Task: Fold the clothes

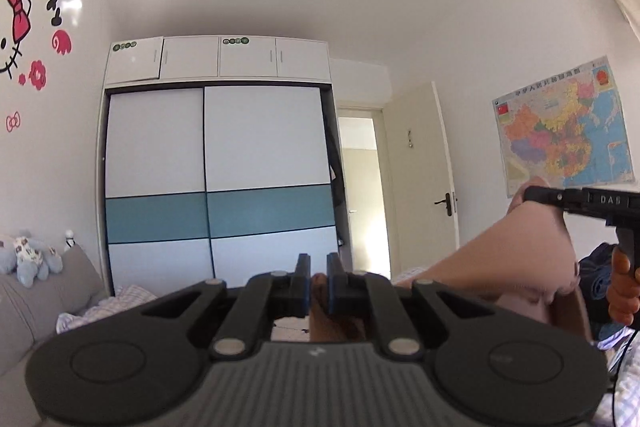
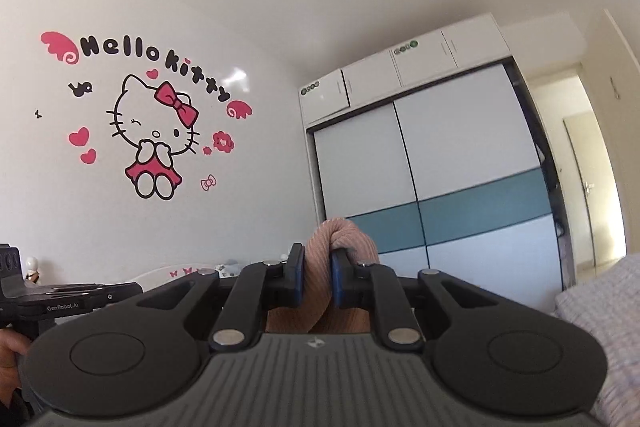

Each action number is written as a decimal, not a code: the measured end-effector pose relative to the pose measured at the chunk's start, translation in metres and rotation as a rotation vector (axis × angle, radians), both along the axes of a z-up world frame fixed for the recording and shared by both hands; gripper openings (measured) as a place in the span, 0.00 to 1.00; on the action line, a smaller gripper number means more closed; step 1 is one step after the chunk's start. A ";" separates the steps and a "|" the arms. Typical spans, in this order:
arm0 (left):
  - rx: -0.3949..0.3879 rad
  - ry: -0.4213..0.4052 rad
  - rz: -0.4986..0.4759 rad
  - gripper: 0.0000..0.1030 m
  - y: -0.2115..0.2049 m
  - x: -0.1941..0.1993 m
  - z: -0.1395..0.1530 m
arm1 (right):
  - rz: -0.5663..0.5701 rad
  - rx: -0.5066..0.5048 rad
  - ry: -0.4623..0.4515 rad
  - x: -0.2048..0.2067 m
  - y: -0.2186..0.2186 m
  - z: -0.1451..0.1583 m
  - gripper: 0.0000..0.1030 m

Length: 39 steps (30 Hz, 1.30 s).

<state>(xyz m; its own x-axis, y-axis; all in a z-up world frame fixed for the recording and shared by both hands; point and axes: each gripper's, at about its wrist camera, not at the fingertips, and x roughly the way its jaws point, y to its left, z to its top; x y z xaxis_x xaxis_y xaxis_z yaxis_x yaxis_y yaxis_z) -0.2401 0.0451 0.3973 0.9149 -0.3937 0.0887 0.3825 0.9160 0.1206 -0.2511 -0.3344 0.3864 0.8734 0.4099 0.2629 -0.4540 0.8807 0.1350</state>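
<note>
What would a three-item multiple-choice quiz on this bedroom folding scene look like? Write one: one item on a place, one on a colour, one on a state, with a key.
1. Where does the map poster hang?
A. On the wardrobe door
B. On the wall right of the open door
C. Above the plush toy

2. What colour is the band across the wardrobe doors?
A. Teal
B. Red
C. Yellow

3. How is the right hand-held gripper?
A. Wide open and empty
B. Shut on the pink ribbed garment
C. Shut on a pillow

Key:
1 B: in the left wrist view the map sits on the wall right of the open door.
2 A: a teal stripe crosses both sliding doors.
3 B: the pink ribbed garment bunches between its closed-in blue pads.
</note>
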 end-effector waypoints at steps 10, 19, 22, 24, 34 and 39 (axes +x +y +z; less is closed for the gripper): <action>0.100 0.560 0.181 0.03 -0.042 0.220 -0.143 | -0.277 -0.146 0.784 0.245 0.029 -0.165 0.20; 0.056 0.840 0.065 0.55 -0.025 0.218 -0.298 | -0.323 -0.333 0.900 0.216 0.008 -0.295 0.39; 0.048 0.870 0.026 0.56 -0.035 0.229 -0.315 | -0.277 -0.391 0.849 0.204 0.014 -0.295 0.49; 0.053 0.873 -0.001 0.62 -0.042 0.238 -0.322 | -0.252 -0.452 0.819 0.204 0.022 -0.297 0.56; 0.148 0.935 -0.018 0.22 -0.094 0.273 -0.364 | -0.313 -0.484 0.930 0.273 0.028 -0.332 0.39; 0.106 0.900 -0.006 0.05 -0.085 0.266 -0.355 | -0.364 -0.491 0.858 0.262 0.030 -0.318 0.09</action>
